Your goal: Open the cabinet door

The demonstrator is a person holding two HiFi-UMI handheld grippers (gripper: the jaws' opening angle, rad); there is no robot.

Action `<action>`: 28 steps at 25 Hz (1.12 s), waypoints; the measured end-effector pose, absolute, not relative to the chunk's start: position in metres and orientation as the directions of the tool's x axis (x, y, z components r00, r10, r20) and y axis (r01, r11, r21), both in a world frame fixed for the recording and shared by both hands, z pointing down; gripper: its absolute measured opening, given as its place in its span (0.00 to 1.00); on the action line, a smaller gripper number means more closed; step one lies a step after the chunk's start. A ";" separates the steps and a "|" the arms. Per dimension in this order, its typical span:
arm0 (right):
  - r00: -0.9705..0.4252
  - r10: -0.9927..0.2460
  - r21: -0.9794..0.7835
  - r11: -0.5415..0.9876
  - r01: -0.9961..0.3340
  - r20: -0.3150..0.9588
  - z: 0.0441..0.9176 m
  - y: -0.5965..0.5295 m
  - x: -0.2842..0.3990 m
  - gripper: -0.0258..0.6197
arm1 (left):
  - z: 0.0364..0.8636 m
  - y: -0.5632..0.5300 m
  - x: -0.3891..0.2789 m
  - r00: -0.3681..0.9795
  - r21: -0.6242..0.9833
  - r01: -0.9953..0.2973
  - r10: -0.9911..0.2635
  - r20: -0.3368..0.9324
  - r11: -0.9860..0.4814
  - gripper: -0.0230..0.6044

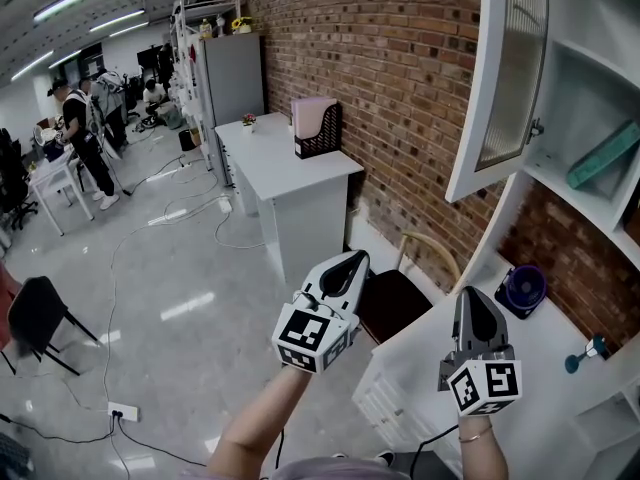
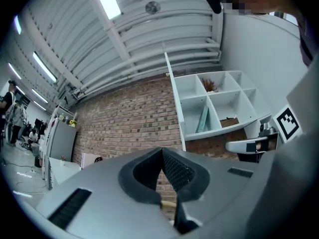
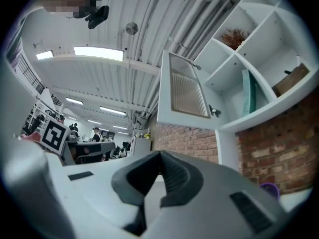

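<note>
Jaws of both grippers are fully closed, pad against pad, with nothing between them. Seen from the head view, the left gripper [image 1: 352, 260] and the right gripper [image 1: 470, 294] sit low, well apart from the door [image 1: 508, 78], and touch nothing.

Door position: open, swung out from the white cabinet [image 1: 590, 63] mounted on the brick wall [image 1: 400, 58].

Head view only:
- both marker cubes, seen from above;
- the white counter [image 1: 540, 368] under the right gripper;
- a round purple object [image 1: 522, 290] on that counter;
- a chair [image 1: 395, 298] with a dark seat beside it.

Left gripper view only:
- the door [image 2: 174, 103] edge-on, as a thin white strip;
- four open compartments, with brown twigs [image 2: 210, 85] in an upper one and a teal item [image 2: 203, 119] leaning in a lower one.

Right gripper view only:
- the door's broad face [image 3: 187, 91], a white frame around a ribbed translucent panel;
- a small knob [image 3: 215, 112] near its lower edge.

Pads [image 2: 177, 171] are dark, wedge-shaped and finely cross-hatched. Gripper bodies are smooth and light grey.
</note>
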State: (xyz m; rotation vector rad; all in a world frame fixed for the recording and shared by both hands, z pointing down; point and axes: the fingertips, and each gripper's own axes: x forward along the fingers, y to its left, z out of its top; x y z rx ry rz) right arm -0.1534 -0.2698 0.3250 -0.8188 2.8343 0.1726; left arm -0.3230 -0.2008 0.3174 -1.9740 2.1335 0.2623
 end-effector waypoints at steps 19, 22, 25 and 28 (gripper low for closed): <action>-0.821 -0.553 0.002 0.829 -0.559 -0.144 0.356 -0.248 -0.130 0.03 | 0.361 -0.179 -0.310 -0.086 0.031 -0.996 -0.975 -0.203 0.082 0.04; -0.815 -0.561 -0.009 0.824 -0.566 -0.142 0.358 -0.246 -0.125 0.03 | 0.365 -0.176 -0.308 -0.088 0.041 -0.996 -0.976 -0.198 0.081 0.04; -0.811 -0.570 -0.013 0.819 -0.573 -0.134 0.361 -0.243 -0.117 0.03 | 0.370 -0.174 -0.302 -0.083 0.044 -0.996 -0.977 -0.195 0.076 0.04; -0.806 -0.578 -0.016 0.814 -0.581 -0.128 0.364 -0.240 -0.110 0.03 | 0.373 -0.172 -0.294 -0.076 0.052 -0.996 -0.980 -0.186 0.067 0.04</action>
